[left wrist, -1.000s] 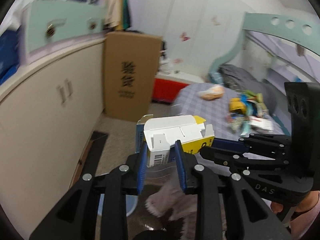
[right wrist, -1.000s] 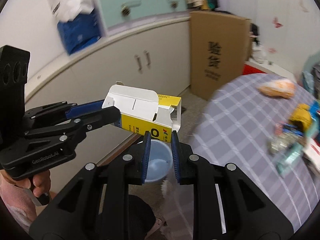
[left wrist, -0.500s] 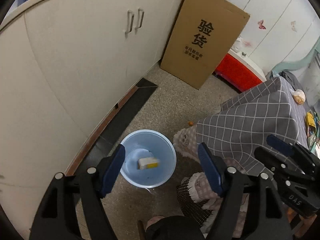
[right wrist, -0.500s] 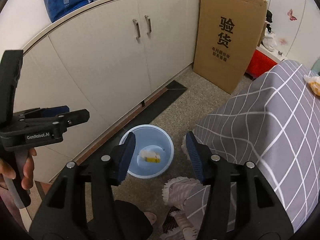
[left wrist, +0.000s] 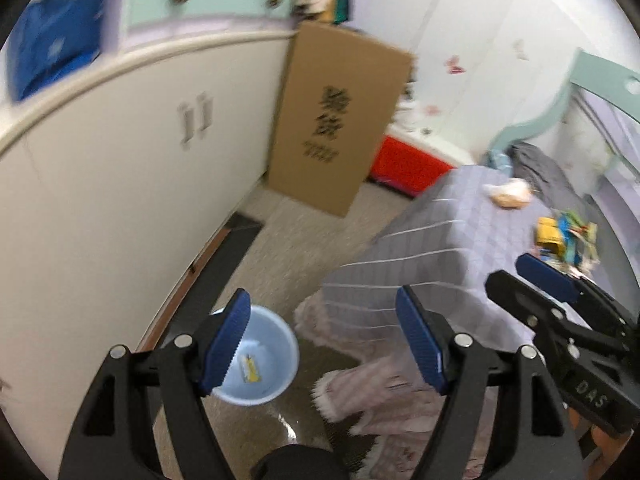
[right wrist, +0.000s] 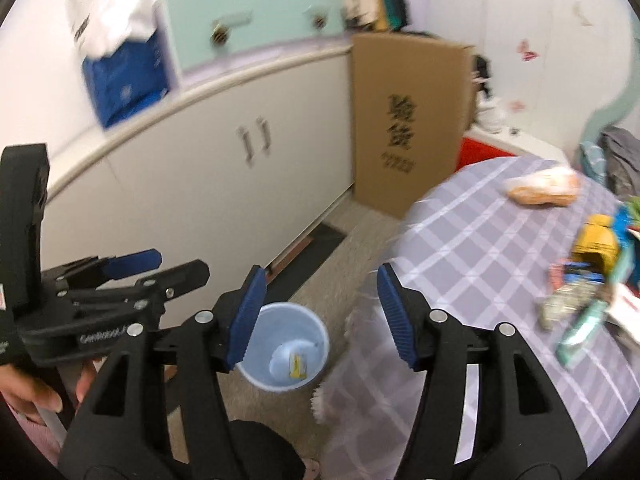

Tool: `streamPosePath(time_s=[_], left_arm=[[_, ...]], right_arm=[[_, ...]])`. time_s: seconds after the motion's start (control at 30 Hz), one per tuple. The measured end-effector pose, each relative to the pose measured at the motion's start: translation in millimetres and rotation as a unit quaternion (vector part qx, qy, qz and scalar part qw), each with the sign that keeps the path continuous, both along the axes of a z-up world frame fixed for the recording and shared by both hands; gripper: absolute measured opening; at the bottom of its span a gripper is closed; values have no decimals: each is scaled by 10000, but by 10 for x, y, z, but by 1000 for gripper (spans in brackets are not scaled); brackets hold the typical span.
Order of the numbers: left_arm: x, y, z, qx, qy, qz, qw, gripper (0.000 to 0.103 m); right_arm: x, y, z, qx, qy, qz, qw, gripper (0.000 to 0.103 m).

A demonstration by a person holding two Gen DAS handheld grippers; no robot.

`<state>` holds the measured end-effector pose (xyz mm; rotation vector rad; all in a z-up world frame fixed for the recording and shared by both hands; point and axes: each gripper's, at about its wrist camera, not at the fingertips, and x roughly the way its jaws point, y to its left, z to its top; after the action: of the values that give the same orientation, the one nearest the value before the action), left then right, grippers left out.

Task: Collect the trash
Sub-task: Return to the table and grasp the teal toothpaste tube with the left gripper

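A light blue bin (left wrist: 260,364) stands on the floor by the cabinet, with the yellow and white box (left wrist: 250,368) lying inside it. It also shows in the right wrist view (right wrist: 286,350), with the box (right wrist: 297,364) at its bottom. My left gripper (left wrist: 324,336) is open and empty above the bin. My right gripper (right wrist: 322,316) is open and empty, level with the table edge. More trash (right wrist: 588,276) lies on the checked tablecloth (right wrist: 480,248): a yellow box, wrappers and a bread bag (right wrist: 544,188).
White cabinets (left wrist: 100,208) run along the left. A tall cardboard box (left wrist: 340,120) leans beside them, with a red box (left wrist: 408,164) behind. A fringed cloth (left wrist: 360,384) hangs from the table near the bin. A bed (left wrist: 560,168) stands at the far right.
A second ago both grippers were shut on the yellow and white box. They opened and the box dropped into the bin. Both views have since tilted up toward the table.
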<state>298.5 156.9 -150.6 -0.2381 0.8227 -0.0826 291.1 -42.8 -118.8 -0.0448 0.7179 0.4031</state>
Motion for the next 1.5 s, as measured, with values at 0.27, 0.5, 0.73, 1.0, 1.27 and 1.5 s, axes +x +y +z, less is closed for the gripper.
streamPosePath(time_s=[0.27, 0.5, 0.73, 1.0, 1.27, 1.5], left_arm=[[50, -1205, 316, 173, -323, -1078, 9935, 73], [80, -2302, 267, 402, -256, -2005, 9785, 73], [221, -2914, 130, 634, -53, -2437, 9678, 65], [464, -3273, -40, 961, 191, -2540, 9622, 52], [608, -3406, -146, 1039, 348, -2633, 9585, 27], [386, -3228, 58, 644, -86, -2651, 9620, 23]], right_arm=[[-222, -1164, 222, 280, -252, -1126, 9929, 59], [-392, -2147, 156, 418, -161, -2068, 9774, 59], [-503, -2736, 33, 537, -83, -2559, 9652, 59], [-509, -3121, -116, 722, 50, -2819, 9567, 59], [-464, -3204, -164, 817, 124, -2830, 9556, 59], [-481, -3144, -149, 881, 99, -2769, 9568, 59]])
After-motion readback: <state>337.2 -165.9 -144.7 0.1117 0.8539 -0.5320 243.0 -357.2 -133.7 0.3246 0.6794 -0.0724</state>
